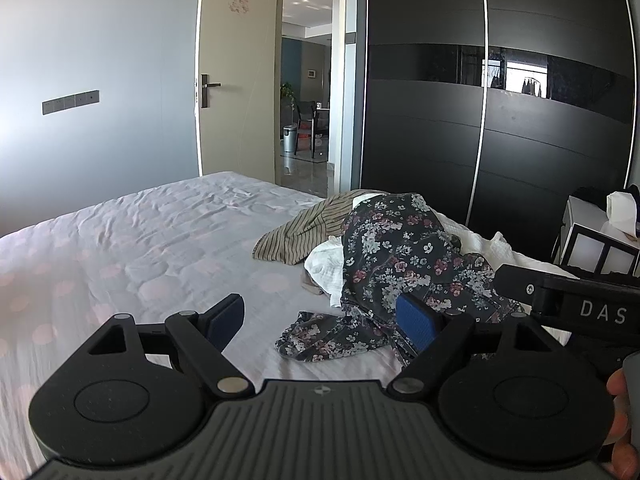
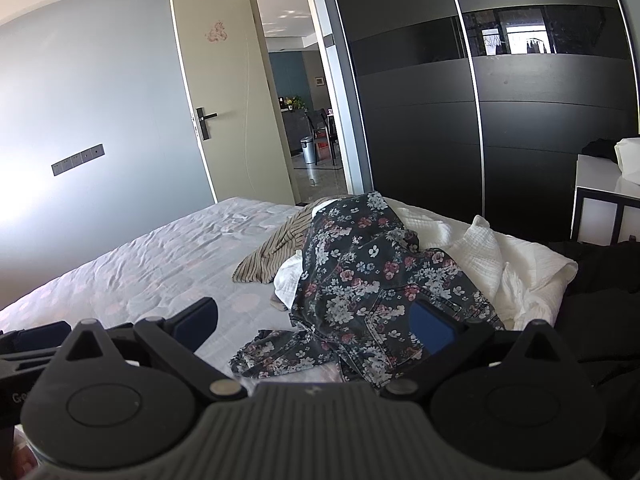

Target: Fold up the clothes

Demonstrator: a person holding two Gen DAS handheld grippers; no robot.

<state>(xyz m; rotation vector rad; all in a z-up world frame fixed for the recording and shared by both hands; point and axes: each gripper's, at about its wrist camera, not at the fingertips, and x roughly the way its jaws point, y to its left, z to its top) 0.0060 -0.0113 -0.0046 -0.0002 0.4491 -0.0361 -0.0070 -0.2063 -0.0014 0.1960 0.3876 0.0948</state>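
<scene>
In the left wrist view we hold our left gripper (image 1: 322, 322) above the bed (image 1: 132, 248), its blue pads (image 1: 416, 322) wide apart and gripping nothing. The floral garment (image 1: 400, 264) lies crumpled just beyond the right pad, draped over a white cloth (image 1: 326, 258), with a striped garment (image 1: 304, 228) behind it to the left. Our right gripper (image 1: 568, 300) juts in at the right edge. A dark wardrobe (image 1: 540, 128) stands far right, an open door (image 1: 236, 80) far centre.

In the right wrist view our right gripper (image 2: 316, 322) also stands open and empty. The floral garment (image 2: 360, 276) lies close ahead, its near edge between the fingers. White bedding (image 2: 516, 264) bunches to its right, the striped garment (image 2: 276, 252) to its left.
</scene>
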